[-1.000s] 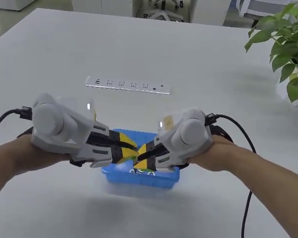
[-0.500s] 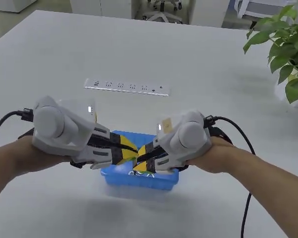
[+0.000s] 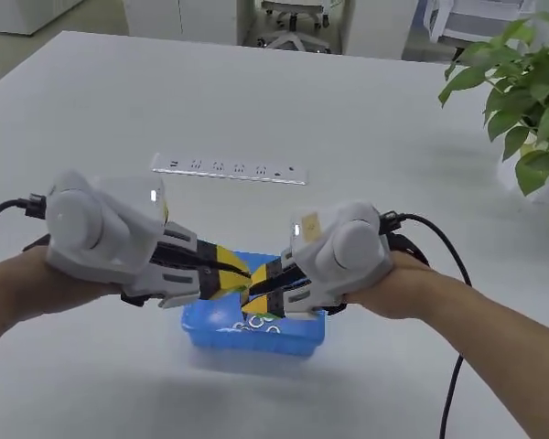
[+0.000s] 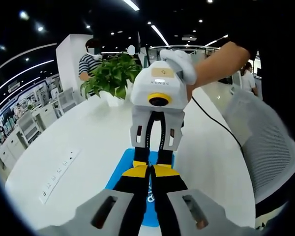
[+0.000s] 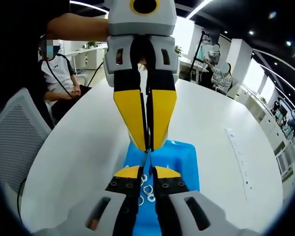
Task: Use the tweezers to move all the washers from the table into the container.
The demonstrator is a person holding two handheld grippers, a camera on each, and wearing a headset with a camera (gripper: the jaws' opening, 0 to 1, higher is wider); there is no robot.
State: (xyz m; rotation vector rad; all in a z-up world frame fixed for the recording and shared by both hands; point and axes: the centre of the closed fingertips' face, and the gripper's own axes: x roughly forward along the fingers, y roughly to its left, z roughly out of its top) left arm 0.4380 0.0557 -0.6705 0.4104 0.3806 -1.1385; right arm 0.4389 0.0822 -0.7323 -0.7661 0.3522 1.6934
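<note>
Two grippers, left gripper (image 3: pixel 241 272) and right gripper (image 3: pixel 256 283), over one blue container (image 3: pixel 203 326).
Both are clenched, your tips meeting just above it. About four washers (image 5: pixel 146 190) lie inside, directly beneath; what the tips pinch, you cannot tell.

Left gripper (image 3: pixel 236 271) and right gripper (image 3: pixel 259 282) meet tip to tip — fingers closed on both.

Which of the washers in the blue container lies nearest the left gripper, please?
The washer showing between the right gripper's tips; the other washers lie lower in the right gripper view, farther from the left gripper.
</note>
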